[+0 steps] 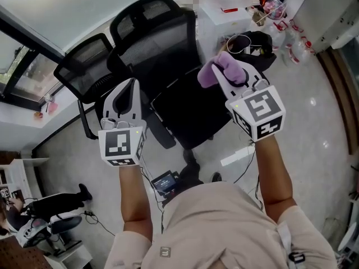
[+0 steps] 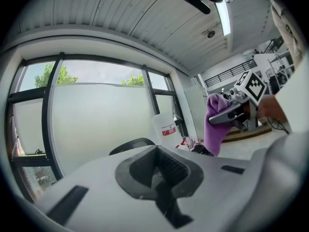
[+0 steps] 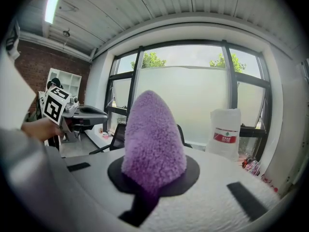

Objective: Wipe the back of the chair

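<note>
A black mesh office chair [image 1: 160, 49] stands below me, its back toward the window and its seat [image 1: 193, 114] nearer me. My right gripper [image 1: 227, 77] is shut on a fluffy purple cloth [image 1: 220, 70], held in the air over the seat's right side, clear of the chair back. The cloth [image 3: 154, 134] sticks up from the right gripper [image 3: 154, 175] and hides most of the chair. My left gripper [image 1: 130, 88] hovers by the chair's left side, shut with nothing in it. The left gripper [image 2: 159, 173] looks over the chair's top [image 2: 133, 145] and sees the cloth [image 2: 215, 124].
A second black mesh chair [image 1: 87, 66] stands to the left by the window sill. A white jug with a red label [image 3: 226, 129] and a black bag [image 1: 255, 41] lie behind the chair. Cables, a small device [image 1: 166, 181] and a power strip [image 1: 236, 156] are on the floor.
</note>
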